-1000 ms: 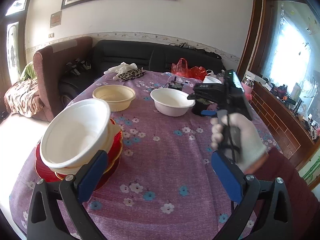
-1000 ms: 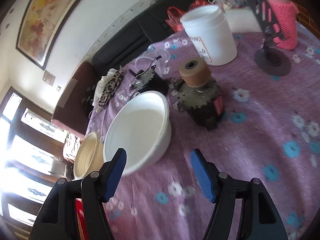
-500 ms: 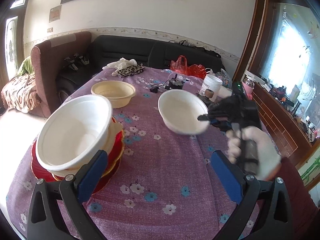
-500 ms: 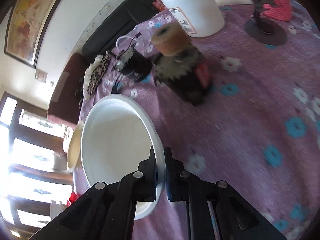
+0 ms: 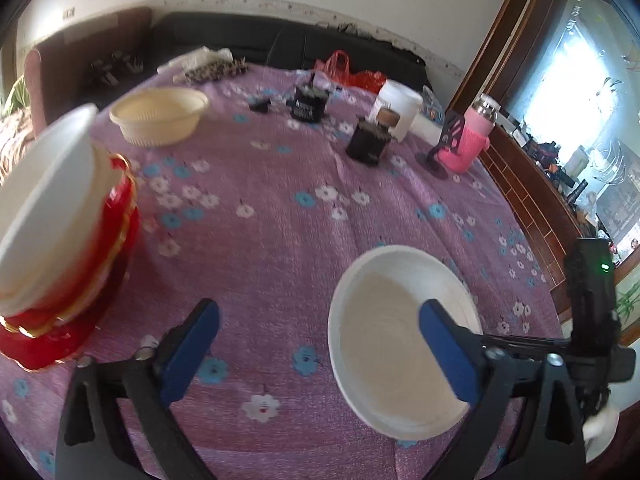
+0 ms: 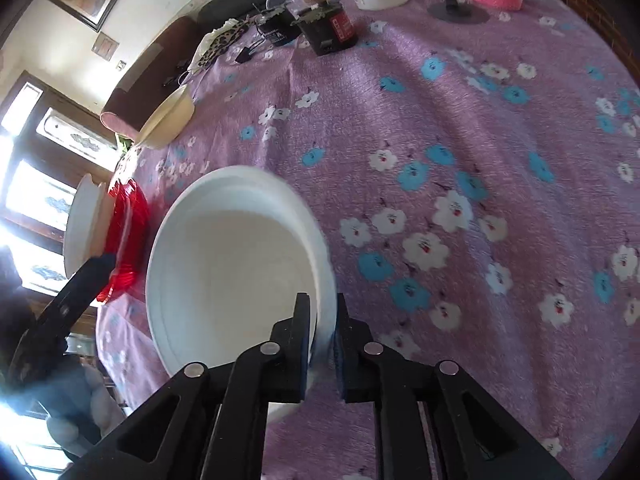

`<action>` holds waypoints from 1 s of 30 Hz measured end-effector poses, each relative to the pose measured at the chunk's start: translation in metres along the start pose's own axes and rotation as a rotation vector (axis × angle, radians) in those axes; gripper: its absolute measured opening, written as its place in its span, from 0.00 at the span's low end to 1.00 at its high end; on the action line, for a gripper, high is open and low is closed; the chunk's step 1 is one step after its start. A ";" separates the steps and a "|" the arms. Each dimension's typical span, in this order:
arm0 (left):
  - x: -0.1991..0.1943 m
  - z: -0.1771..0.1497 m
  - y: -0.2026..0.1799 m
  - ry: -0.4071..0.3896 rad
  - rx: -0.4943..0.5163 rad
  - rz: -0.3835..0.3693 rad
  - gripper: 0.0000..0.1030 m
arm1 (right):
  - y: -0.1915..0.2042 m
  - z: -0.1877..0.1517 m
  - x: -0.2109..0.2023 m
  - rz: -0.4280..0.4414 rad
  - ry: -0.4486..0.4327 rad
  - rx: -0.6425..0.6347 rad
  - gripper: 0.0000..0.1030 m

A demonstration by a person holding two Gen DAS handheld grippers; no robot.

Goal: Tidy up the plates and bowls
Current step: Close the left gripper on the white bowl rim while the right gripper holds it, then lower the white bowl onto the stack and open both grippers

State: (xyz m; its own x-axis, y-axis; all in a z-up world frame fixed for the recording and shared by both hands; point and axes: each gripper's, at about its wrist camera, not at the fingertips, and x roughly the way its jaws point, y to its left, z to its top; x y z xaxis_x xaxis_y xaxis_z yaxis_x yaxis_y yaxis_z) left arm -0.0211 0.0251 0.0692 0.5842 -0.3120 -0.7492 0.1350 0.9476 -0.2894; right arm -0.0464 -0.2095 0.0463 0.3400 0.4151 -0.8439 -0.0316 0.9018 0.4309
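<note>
My right gripper [image 6: 322, 316] is shut on the rim of a white bowl [image 6: 236, 264] and holds it tilted above the purple flowered tablecloth [image 6: 460, 140]. The same bowl [image 5: 384, 340] shows at lower right in the left wrist view. My left gripper [image 5: 316, 340] is open and empty, its right finger in front of the bowl. A stack of red plates [image 5: 72, 280] topped by white bowls [image 5: 44, 204] stands at the left; it also shows in the right wrist view [image 6: 124, 232]. A cream bowl [image 5: 160, 116] sits at the back left.
At the back of the table stand a dark jar with a cork lid [image 5: 370, 140], a white tub [image 5: 400, 108], a pink bottle [image 5: 468, 140], a phone stand [image 5: 440, 152] and small black items [image 5: 308, 106]. A sofa [image 5: 280, 48] lies behind.
My right gripper has carried the white bowl from the middle of the table toward the near right. The left gripper has tipped down and shifted, so the stack sits further left.
</note>
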 end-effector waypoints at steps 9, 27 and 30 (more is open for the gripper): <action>0.033 -0.010 -0.005 0.083 0.010 0.051 0.76 | 0.004 -0.015 -0.005 -0.032 -0.098 -0.036 0.27; -0.095 0.007 0.022 -0.186 -0.024 0.070 0.48 | 0.147 -0.002 -0.043 0.025 -0.268 -0.242 0.17; -0.131 0.018 0.049 -0.263 -0.061 0.123 0.52 | 0.194 0.007 -0.043 0.065 -0.281 -0.304 0.17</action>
State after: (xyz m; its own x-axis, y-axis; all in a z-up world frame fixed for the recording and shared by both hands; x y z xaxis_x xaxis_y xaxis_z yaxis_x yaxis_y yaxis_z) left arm -0.0763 0.1131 0.1638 0.7814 -0.1591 -0.6034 0.0067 0.9690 -0.2468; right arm -0.0610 -0.0528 0.1683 0.5702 0.4615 -0.6796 -0.3229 0.8866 0.3312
